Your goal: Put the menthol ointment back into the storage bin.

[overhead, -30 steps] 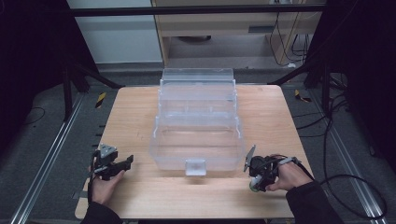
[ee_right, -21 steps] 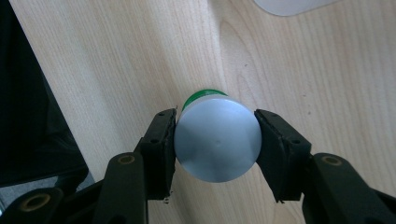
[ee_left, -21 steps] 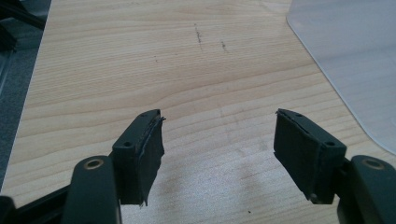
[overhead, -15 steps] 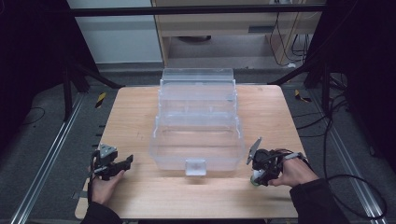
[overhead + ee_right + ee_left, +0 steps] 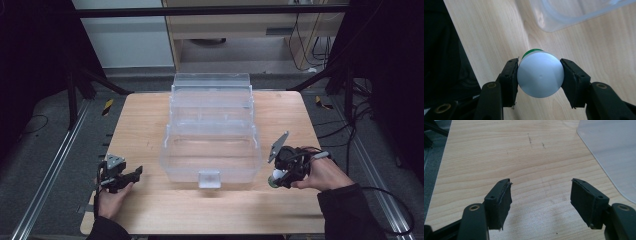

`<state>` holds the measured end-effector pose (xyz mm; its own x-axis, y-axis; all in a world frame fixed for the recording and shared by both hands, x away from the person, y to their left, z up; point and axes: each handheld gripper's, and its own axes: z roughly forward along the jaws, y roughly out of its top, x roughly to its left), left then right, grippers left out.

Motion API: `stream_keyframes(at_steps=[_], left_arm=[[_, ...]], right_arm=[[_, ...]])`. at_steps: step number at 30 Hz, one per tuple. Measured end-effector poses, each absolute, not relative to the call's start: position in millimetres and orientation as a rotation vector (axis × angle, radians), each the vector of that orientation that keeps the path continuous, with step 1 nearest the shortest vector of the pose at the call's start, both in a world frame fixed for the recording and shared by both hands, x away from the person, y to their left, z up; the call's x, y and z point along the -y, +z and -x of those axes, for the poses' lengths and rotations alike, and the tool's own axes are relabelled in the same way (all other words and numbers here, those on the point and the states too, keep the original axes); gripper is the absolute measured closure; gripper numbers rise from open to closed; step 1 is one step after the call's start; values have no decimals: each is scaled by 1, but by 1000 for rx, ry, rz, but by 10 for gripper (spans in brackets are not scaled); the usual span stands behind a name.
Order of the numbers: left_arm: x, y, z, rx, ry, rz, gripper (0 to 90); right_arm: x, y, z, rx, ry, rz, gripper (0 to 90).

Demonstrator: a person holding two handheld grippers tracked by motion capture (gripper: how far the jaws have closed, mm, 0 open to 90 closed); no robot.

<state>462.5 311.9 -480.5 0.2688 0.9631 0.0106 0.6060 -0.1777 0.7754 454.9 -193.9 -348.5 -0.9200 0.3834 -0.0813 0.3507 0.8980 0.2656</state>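
A smooth round white cap with a green body behind it sits clamped between the right gripper's padded black jaws, above pale grained wooden table. Just ahead lies the clear plastic tiered box. The left gripper is spread wide, empty, beside the box's rounded corner.

Pale wooden table with matt, visible grain. Clear, glossy plastic storage box. Smooth white cap with a soft sheen, between matt black, rough-edged pads.
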Motion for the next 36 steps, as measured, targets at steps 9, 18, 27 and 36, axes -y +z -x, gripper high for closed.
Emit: stream_keyframes(at_steps=[9, 18, 27, 36], left_arm=[[-312, -479, -462, -1413, 689, -1873, 338], [-313, -479, -462, -1426, 690, -1872, 366], [-314, -479, -462, -1435, 685, -1871, 399], [-313, -479, -462, -1430, 683, -1873, 402]], right_arm=[[188, -326, -464, -2927, 393, -554, 503], [182, -312, -473, -2912, 434, -552, 504], [171, -299, -488, -2895, 455, -548, 504], [162, -298, -498, -2901, 439, -537, 505]])
